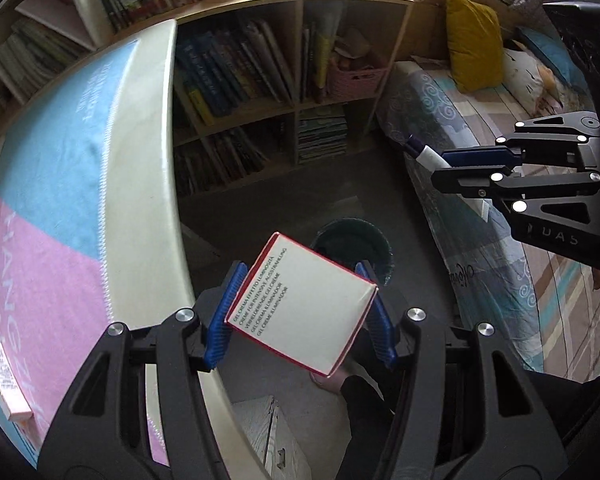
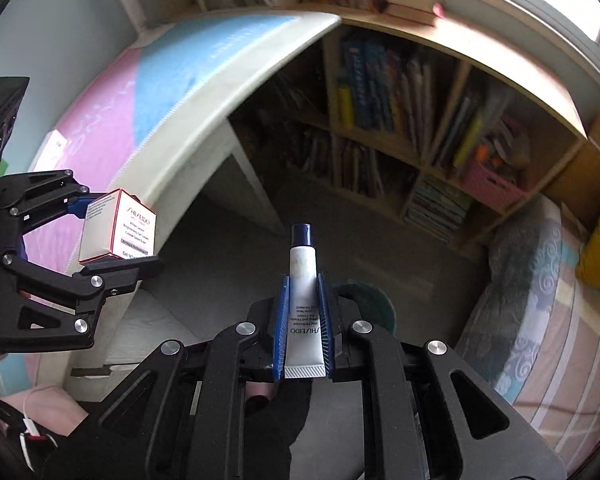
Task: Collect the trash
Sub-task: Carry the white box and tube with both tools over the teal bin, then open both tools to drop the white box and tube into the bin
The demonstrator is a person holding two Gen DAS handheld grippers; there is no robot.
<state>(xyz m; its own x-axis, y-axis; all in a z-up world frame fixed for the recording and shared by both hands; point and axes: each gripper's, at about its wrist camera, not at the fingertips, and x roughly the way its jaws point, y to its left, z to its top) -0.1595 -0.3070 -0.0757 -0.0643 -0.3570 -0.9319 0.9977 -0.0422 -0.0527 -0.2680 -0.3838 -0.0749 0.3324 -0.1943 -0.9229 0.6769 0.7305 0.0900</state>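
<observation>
Grippers carried trash toward the dark green round bin (image 1: 352, 240): left gripper (image 1: 300, 312) clamping a white red-edged cardboard box (image 1: 304, 308), right gripper (image 2: 303, 320) pinching a white blue-capped cream tube (image 2: 303, 304), each needing positioning above the bin before release.

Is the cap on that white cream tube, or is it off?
On. The white tube shut in the right gripper has its dark blue cap seated on the far end, pointing toward the floor.

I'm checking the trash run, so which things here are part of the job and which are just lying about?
Part of the job:
white box in the left gripper
white tube in the right gripper
dark bin on the floor

Lying about:
bookshelf
yellow cushion
pink basket
</observation>
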